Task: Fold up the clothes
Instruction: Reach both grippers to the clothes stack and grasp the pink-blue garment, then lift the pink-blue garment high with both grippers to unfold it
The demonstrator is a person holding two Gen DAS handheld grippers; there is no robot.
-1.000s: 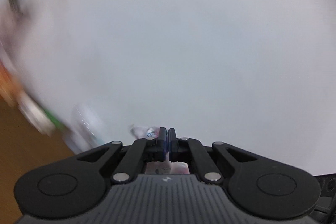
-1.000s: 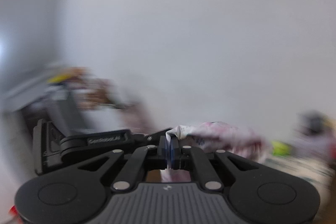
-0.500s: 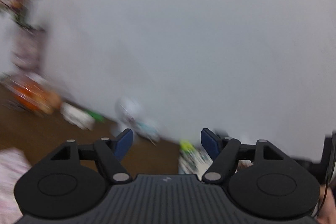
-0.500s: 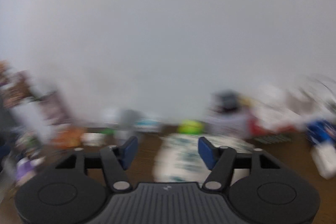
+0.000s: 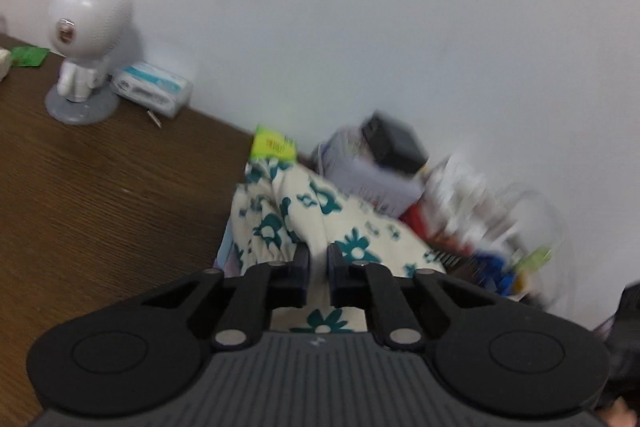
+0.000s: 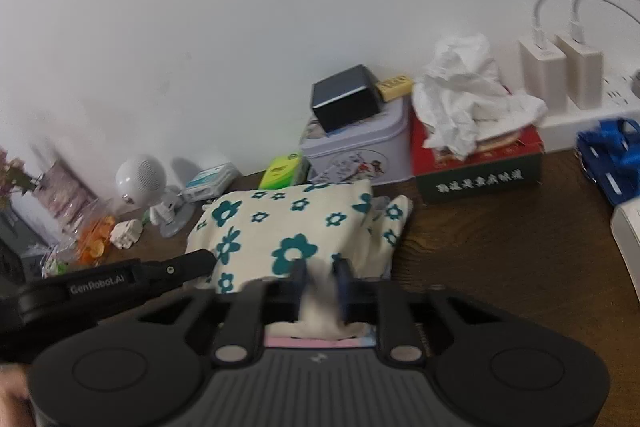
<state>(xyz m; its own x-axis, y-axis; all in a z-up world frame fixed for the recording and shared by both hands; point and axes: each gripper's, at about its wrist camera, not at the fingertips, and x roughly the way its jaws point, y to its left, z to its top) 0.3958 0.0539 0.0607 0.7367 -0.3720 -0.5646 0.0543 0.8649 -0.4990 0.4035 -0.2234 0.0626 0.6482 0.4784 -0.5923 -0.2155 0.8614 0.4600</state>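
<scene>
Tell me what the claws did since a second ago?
Both claws let go of a pinkish cloth, opened wide, then swung down. Now the left claw and right claw have closed on the flowered cloth. The cloth's place on the brown table looks unchanged.

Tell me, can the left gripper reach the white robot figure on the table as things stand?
Probably not at once: the left gripper seems closed on the floral cloth. The robot figure stands apart, only bare table between.

Dark brown wood-grain table [image 6: 500,251] against white wall, cream garment with teal flowers [image 6: 288,227] lying on it, white round-headed figurine [image 5: 86,39] on grey base, wipes pack [image 5: 150,89], green packet [image 6: 282,169], pale tin [image 6: 360,151], red-green box [image 6: 478,163], white power strip [image 6: 580,119]
</scene>
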